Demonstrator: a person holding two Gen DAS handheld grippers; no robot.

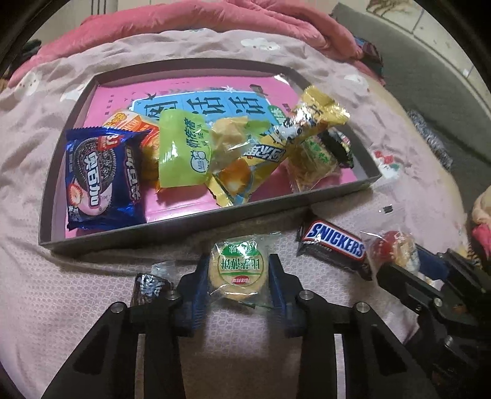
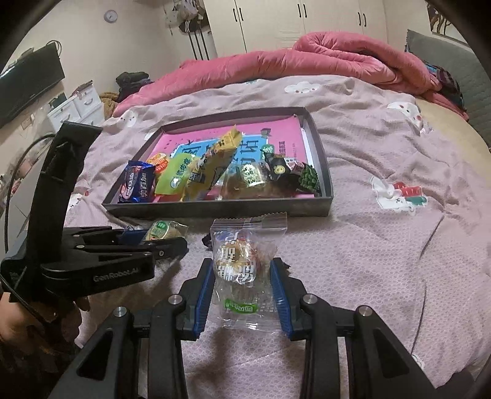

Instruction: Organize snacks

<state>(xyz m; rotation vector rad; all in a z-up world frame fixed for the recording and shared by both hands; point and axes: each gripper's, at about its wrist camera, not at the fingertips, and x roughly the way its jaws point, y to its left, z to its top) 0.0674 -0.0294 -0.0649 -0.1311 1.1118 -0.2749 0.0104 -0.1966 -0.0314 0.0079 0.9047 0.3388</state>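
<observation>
Round biscuit in a clear wrapper with a green label (image 1: 237, 267), lying on the bedspread just in front of the tray, between the blue pads of the left gripper (image 1: 239, 270); pads pressed against the wrapper on both sides, jaws closed on it. Same biscuit (image 2: 162, 230) seen from the right wrist view at the tip of the left gripper (image 2: 159, 241), close to the tray's near wall.

Clear bag with a small pastry inside (image 2: 245, 264), clamped between the blue pads of the right gripper (image 2: 242, 270), wrapper standing up above the fingers and off the bedspread. In the left wrist view, the same bag (image 1: 396, 248) at the tip of the right gripper (image 1: 399, 261), far right.

Snickers bar (image 1: 334, 247) flat on the bedspread between the two grippers, near the tray's front right corner. Small dark wrapped sweet (image 1: 150, 284) just left of the left gripper's finger.

Shallow dark tray (image 1: 138, 236) beyond, lined in pink, holding a blue Oreo pack (image 1: 98, 175) at its left end, a green packet (image 1: 181, 150) beside it, yellow packets (image 1: 270, 147) piled across the middle, and more small wrapped snacks at the right end.

Pale pink bedspread (image 2: 383, 245) with cloud prints under everything. Rolled red quilt (image 2: 337, 58) along the far edge of the bed. White wardrobe doors (image 2: 276, 21) behind. A hand (image 2: 12, 325) at the lower left, on the left gripper's handle.
</observation>
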